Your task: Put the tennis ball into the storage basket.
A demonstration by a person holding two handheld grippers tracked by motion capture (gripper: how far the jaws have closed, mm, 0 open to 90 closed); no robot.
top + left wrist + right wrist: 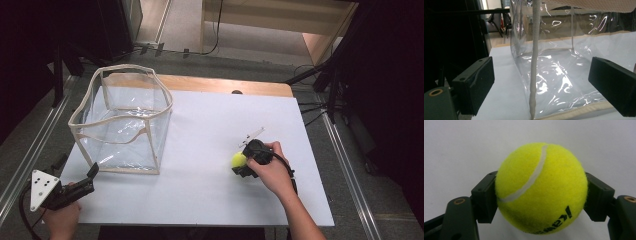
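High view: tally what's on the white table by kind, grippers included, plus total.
Tennis ball: 1
Clear plastic bag with beige trim: 1
Handheld grippers: 2, the left gripper open, the right gripper shut on the tennis ball
Total: 4

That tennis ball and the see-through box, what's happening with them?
A person works at a white table with a hand-held gripper in each hand. The right hand-held gripper is shut on a yellow tennis ball, down at the tabletop. The left hand-held gripper is open, pointed at the near corner of a clear plastic box, which has nothing in it.
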